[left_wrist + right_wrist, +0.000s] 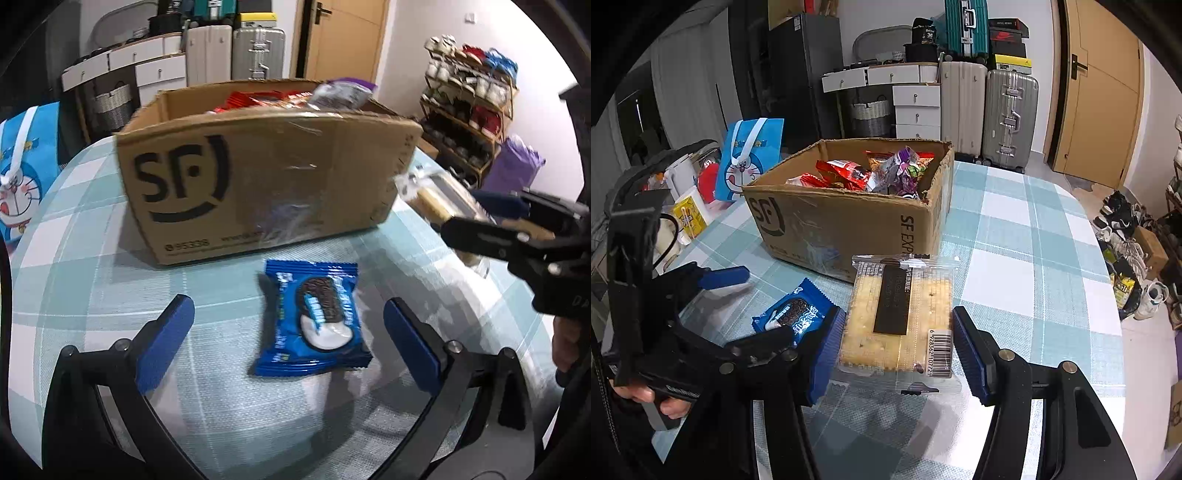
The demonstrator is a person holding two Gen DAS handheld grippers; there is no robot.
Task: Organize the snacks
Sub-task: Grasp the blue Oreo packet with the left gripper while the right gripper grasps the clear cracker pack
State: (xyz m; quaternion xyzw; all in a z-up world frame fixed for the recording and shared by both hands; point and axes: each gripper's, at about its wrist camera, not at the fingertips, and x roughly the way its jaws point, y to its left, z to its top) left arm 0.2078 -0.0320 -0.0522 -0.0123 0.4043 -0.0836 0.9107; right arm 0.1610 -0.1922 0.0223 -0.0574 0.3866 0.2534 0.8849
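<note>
The right tongs (897, 350) pinch a clear-wrapped cracker packet (897, 321) at its edges, so it could slip before reaching the brown cardboard box (849, 225) at twelve o'clock, while the spread left tongs (288, 347) straddle the blue cookie packet (314, 317) on the checked worktop (1015, 229).

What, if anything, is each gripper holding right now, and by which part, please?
The right gripper holds the clear cracker packet by its two long side edges. The left gripper holds nothing; it is open around the blue Oreo packet on the table.

Matt corrugated cardboard box (849, 221); glossy clear plastic cracker wrapper (905, 321).
</note>
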